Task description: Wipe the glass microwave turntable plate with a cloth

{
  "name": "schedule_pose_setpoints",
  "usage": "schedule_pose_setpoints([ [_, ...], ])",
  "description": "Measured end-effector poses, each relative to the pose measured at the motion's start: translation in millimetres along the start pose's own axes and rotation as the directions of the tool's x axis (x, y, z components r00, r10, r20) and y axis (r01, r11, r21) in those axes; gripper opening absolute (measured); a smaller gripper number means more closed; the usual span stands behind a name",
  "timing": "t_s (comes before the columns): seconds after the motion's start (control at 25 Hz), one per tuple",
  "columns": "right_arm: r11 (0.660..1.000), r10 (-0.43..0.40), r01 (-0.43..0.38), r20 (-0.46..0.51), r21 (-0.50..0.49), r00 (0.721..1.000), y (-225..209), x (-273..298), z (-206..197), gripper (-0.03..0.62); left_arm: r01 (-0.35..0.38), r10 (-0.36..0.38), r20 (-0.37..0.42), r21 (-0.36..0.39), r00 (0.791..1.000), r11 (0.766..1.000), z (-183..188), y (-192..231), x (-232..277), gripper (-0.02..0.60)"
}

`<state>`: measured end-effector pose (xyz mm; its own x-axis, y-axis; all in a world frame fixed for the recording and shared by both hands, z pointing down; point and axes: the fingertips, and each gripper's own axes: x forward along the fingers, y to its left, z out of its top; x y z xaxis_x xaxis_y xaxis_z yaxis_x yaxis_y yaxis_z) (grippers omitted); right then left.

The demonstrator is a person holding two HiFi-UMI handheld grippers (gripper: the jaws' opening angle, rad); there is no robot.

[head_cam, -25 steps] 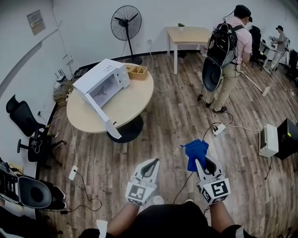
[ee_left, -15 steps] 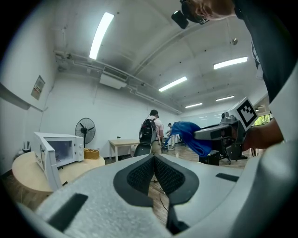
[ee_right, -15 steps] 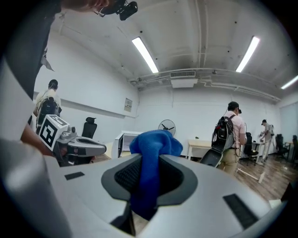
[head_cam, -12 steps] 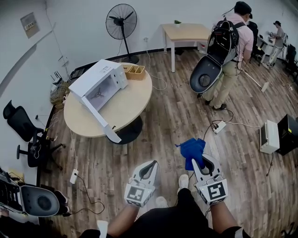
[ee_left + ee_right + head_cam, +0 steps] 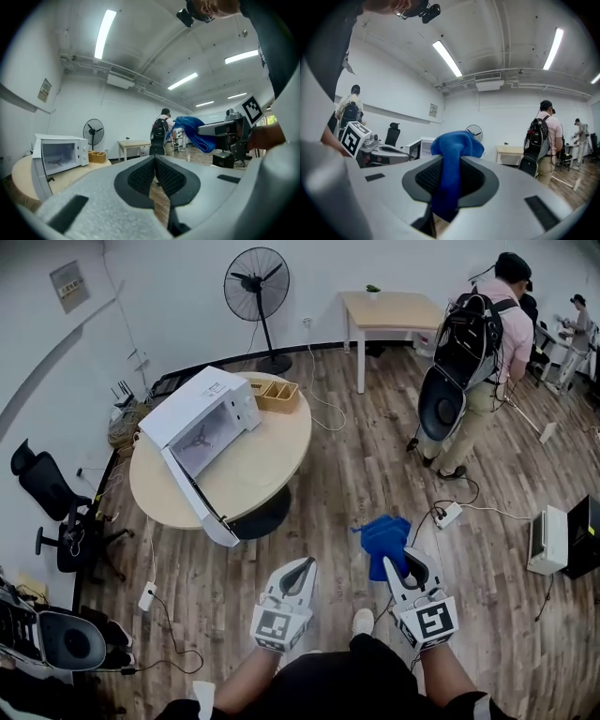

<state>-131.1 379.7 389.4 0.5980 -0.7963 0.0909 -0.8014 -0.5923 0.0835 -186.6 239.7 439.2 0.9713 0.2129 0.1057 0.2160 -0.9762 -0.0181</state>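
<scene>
A white microwave (image 5: 202,415) stands on the round table (image 5: 267,451) with its door (image 5: 197,499) hanging open; the inside shows a turntable support, and I cannot make out a glass plate. My right gripper (image 5: 405,561) is shut on a blue cloth (image 5: 385,542), held above the wood floor well short of the table. The cloth (image 5: 452,161) bulges out between the jaws in the right gripper view. My left gripper (image 5: 302,570) is shut with nothing in it, beside the right one. The microwave (image 5: 58,152) shows far left in the left gripper view.
A wooden organiser (image 5: 275,396) sits on the table behind the microwave. A standing fan (image 5: 256,282) and a small desk (image 5: 394,310) line the back wall. A person with a backpack (image 5: 478,362) stands at right. Cables and a power strip (image 5: 447,514) lie on the floor; office chairs (image 5: 47,493) stand left.
The view has shifted slightly as I move toward the table; both grippers stay in front of me, the right still holding the cloth. The person at right has stepped a little.
</scene>
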Motion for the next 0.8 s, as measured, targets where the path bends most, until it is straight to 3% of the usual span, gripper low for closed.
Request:
schedule_pose_setpoints([
  [0.6,0.994,0.110,-0.110,0.026,0.002,0.994,-114.3,64.7,-6.1,0.080,-0.098,0.098,-0.003,-0.004,0.995,0.995,14.5,4.2,118.2,0.006],
  [0.8,0.987,0.149,-0.147,0.031,-0.060,0.988,-129.4,75.9,-5.7,0.080,-0.140,0.140,-0.007,-0.007,0.990,0.990,10.2,5.4,138.1,0.005],
])
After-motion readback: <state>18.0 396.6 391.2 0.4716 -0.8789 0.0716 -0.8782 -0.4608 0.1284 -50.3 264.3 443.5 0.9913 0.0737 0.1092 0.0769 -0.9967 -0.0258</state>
